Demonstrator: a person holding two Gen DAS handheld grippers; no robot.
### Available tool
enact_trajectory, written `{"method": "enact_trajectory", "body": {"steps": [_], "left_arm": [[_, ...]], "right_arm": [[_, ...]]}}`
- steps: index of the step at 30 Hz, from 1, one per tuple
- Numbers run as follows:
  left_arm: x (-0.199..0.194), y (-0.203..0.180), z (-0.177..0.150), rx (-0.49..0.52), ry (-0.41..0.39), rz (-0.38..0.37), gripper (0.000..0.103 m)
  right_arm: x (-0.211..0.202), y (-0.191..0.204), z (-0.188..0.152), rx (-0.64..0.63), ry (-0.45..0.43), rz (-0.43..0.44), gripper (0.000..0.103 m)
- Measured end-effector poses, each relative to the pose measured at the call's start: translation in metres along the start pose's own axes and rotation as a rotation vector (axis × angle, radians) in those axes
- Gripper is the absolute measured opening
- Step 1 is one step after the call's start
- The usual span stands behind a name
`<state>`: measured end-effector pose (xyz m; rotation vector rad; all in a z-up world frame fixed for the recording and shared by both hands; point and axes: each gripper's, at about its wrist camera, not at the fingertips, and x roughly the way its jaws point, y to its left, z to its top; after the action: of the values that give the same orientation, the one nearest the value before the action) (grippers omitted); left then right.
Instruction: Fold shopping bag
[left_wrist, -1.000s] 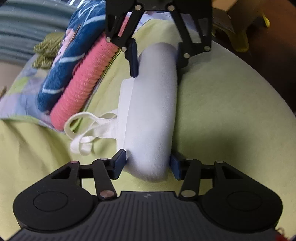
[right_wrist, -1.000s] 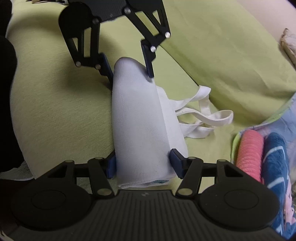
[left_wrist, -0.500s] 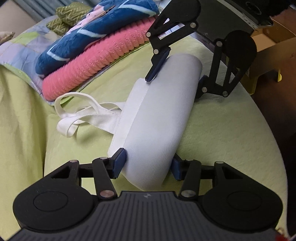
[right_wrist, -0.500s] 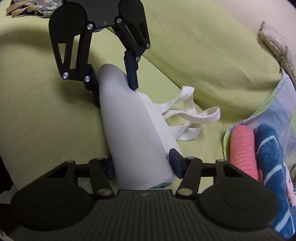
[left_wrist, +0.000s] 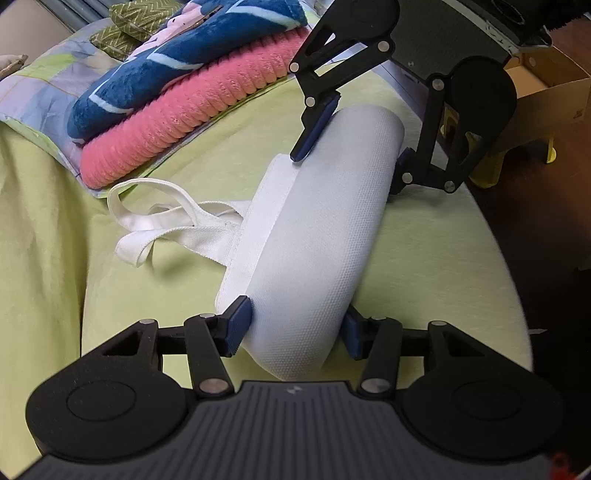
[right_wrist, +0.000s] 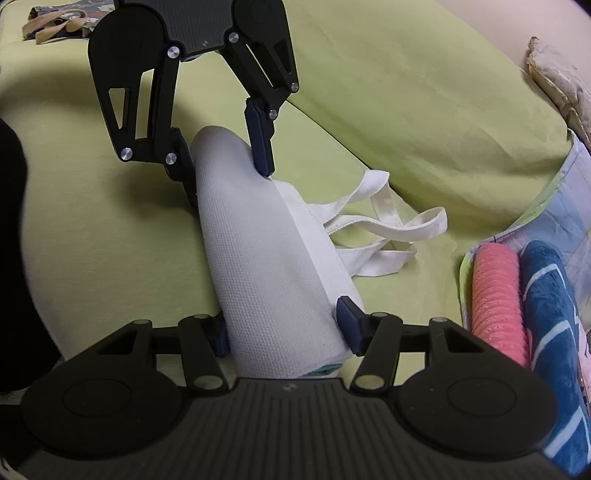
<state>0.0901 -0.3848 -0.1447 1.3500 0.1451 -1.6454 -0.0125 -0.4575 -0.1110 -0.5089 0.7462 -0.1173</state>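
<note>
Here, woven white shopping bag (left_wrist: 314, 236) forms a soft rounded roll.

White, finely dimpled weave on the shopping bag (left_wrist: 317, 236), with plain white ribbed handles (left_wrist: 159, 221) and a sliver of teal at its end (right_wrist: 327, 366). Pale yellow-green on the bed cover (left_wrist: 436, 258). Coral pink with ridged ribbing on the rolled towel (left_wrist: 192, 122); deep blue with light blue stripes on the blanket (left_wrist: 177, 74). Pastel patchwork of lilac, blue and green on the quilt (left_wrist: 40, 99). Olive chevron on the cushions (left_wrist: 142, 18). Black with dark blue pads (left_wrist: 239, 325) on the left gripper (left_wrist: 295, 328) and right gripper (right_wrist: 286, 332).
</note>
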Motion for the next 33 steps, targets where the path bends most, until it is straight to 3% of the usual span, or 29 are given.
{"method": "enact_trajectory", "body": {"steps": [4,12,21,33], "left_arm": [[-0.011,-0.013,-0.002,-0.022,0.010,-0.005,0.054],[-0.036,-0.027,-0.012,-0.144,-0.016,-0.042,0.054],[-0.032,0.001,-0.006,-0.189,-0.002,-0.136,0.054],[-0.014,0.025,-0.004,-0.213,-0.012,-0.200,0.054]], "right_arm": [[-0.003,0.000,0.000,0.010,-0.002,0.034,0.053],[-0.007,-0.013,0.004,0.143,0.011,0.186,0.054],[0.004,-0.056,0.000,0.338,0.045,0.367,0.054],[0.025,-0.101,-0.015,0.597,0.064,0.610,0.054]]}}
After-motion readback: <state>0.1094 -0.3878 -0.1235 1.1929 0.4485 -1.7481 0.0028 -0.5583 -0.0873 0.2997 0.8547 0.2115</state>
